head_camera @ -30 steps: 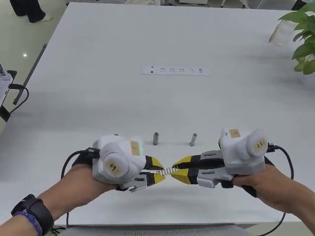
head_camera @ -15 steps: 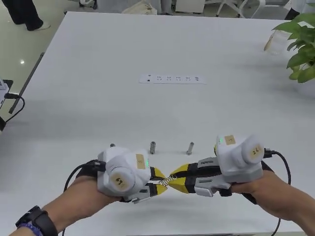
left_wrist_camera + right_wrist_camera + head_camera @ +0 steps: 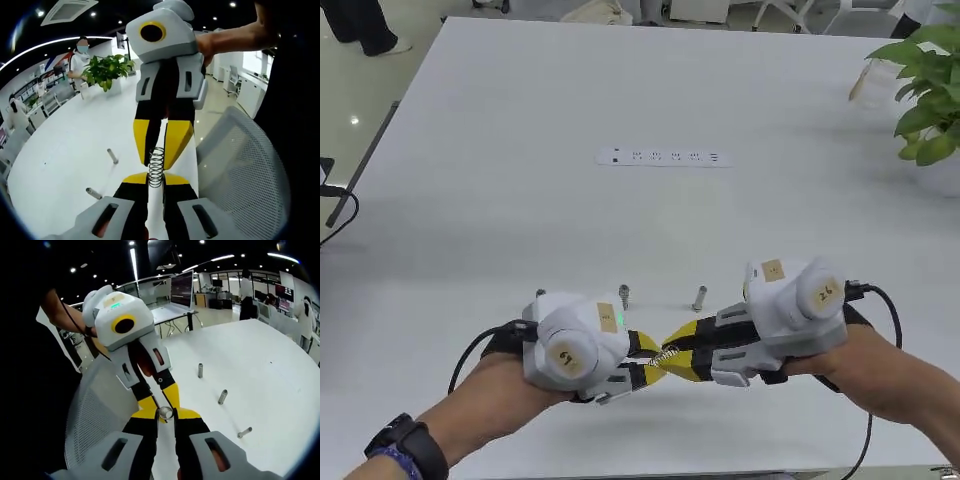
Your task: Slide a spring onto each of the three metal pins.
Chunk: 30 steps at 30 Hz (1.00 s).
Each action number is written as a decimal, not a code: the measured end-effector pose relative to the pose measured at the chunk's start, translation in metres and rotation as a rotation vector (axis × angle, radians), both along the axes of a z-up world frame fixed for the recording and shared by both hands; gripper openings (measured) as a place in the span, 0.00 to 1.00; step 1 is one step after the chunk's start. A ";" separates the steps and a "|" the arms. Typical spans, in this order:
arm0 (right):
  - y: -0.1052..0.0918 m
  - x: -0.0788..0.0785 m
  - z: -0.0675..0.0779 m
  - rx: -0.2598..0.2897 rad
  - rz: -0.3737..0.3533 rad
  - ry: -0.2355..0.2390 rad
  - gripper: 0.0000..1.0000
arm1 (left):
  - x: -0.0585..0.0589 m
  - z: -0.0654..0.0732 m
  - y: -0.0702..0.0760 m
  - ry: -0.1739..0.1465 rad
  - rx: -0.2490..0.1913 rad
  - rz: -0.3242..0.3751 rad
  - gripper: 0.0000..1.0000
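white table top (image 3: 520, 150) in a bright open office, with a power strip (image 3: 663, 157) flat at mid-table and a leafy plant (image 3: 930, 90) at the far right edge. near the front edge, left gripper (image 3: 649, 361) and right gripper (image 3: 680, 355) tip to tip, both narrowed down onto one spring (image 3: 665, 354). spring bridging the two sets of yellow tips, off the table, one end pinched in each. just beyond, three short metal pins (image 3: 222, 396) upright in a row on the bare top, apart from spring and grippers. mesh chair back (image 3: 250, 165) below the table edge.
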State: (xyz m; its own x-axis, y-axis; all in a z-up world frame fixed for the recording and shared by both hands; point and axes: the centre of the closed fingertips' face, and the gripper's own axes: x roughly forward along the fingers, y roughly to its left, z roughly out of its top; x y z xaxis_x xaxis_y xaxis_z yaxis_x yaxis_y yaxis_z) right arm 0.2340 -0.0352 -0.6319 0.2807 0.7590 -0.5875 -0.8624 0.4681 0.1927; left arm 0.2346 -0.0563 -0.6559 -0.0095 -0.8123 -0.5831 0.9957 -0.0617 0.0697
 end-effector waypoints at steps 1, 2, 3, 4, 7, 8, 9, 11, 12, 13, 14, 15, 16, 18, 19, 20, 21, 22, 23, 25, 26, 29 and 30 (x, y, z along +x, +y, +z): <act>0.000 0.000 0.000 -0.008 0.007 -0.004 0.10 | 0.000 0.000 0.000 0.000 -0.002 0.000 0.02; -0.002 0.000 0.001 -0.028 0.026 -0.015 0.10 | 0.001 0.001 -0.001 0.001 -0.005 -0.001 0.02; -0.002 0.000 0.001 -0.041 0.039 -0.022 0.10 | 0.001 0.002 -0.002 0.000 -0.006 -0.001 0.02; -0.003 0.000 0.001 -0.054 0.048 -0.027 0.11 | 0.000 0.002 -0.002 0.003 -0.007 -0.002 0.02; -0.006 -0.002 0.000 -0.121 0.108 -0.046 0.14 | -0.001 0.002 -0.003 0.003 -0.007 -0.009 0.02; -0.008 -0.003 0.000 -0.144 0.129 -0.051 0.15 | -0.001 0.002 -0.003 0.005 -0.007 -0.011 0.02; -0.009 -0.003 0.000 -0.162 0.149 -0.059 0.15 | -0.002 0.002 -0.004 0.006 -0.008 -0.012 0.02; -0.010 -0.004 -0.001 -0.193 0.180 -0.067 0.18 | -0.003 0.002 -0.004 0.007 -0.008 -0.015 0.02; -0.010 -0.005 -0.001 -0.212 0.207 -0.075 0.19 | -0.003 0.002 -0.004 0.007 -0.008 -0.018 0.02; -0.009 -0.006 -0.001 -0.226 0.228 -0.080 0.19 | -0.004 0.002 -0.005 0.010 -0.010 -0.019 0.02; -0.009 -0.007 -0.001 -0.238 0.244 -0.085 0.19 | -0.004 0.003 -0.005 0.012 -0.011 -0.020 0.02; -0.009 -0.007 -0.001 -0.255 0.262 -0.091 0.19 | -0.005 0.003 -0.005 0.012 -0.012 -0.021 0.02; -0.008 -0.007 -0.001 -0.265 0.274 -0.096 0.19 | -0.005 0.003 -0.005 0.011 -0.012 -0.022 0.02; -0.007 -0.007 -0.002 -0.286 0.299 -0.106 0.19 | -0.005 0.004 -0.005 0.015 -0.014 -0.022 0.02; -0.006 -0.007 -0.003 -0.297 0.313 -0.107 0.19 | -0.005 0.004 -0.006 0.015 -0.016 -0.022 0.02; -0.006 -0.007 -0.003 -0.306 0.323 -0.110 0.19 | -0.005 0.004 -0.006 0.015 -0.016 -0.023 0.02; -0.006 -0.008 -0.004 -0.318 0.340 -0.113 0.19 | -0.005 0.005 -0.006 0.014 -0.017 -0.022 0.02; -0.005 -0.008 -0.004 -0.325 0.350 -0.115 0.18 | -0.005 0.005 -0.006 0.014 -0.017 -0.022 0.02; -0.005 -0.009 -0.005 -0.335 0.364 -0.120 0.18 | -0.005 0.006 -0.006 0.016 -0.018 -0.022 0.02; -0.004 -0.009 -0.005 -0.344 0.377 -0.124 0.17 | -0.005 0.006 -0.006 0.014 -0.019 -0.024 0.02; -0.004 -0.008 -0.005 -0.351 0.387 -0.129 0.16 | -0.005 0.007 -0.007 0.015 -0.020 -0.024 0.02; -0.003 -0.009 -0.005 -0.364 0.414 -0.141 0.14 | -0.005 0.007 -0.007 0.015 -0.021 -0.027 0.02; -0.003 -0.010 -0.005 -0.367 0.425 -0.139 0.14 | -0.006 0.007 -0.007 0.017 -0.017 -0.030 0.02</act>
State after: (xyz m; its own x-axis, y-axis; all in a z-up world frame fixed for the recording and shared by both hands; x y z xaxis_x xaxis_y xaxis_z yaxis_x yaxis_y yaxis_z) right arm 0.2238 -0.0385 -0.6373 0.0890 0.5757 -0.8128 -0.9949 0.0898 -0.0454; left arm 0.2290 -0.0637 -0.6490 -0.0436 -0.8211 -0.5691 0.9945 -0.0902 0.0539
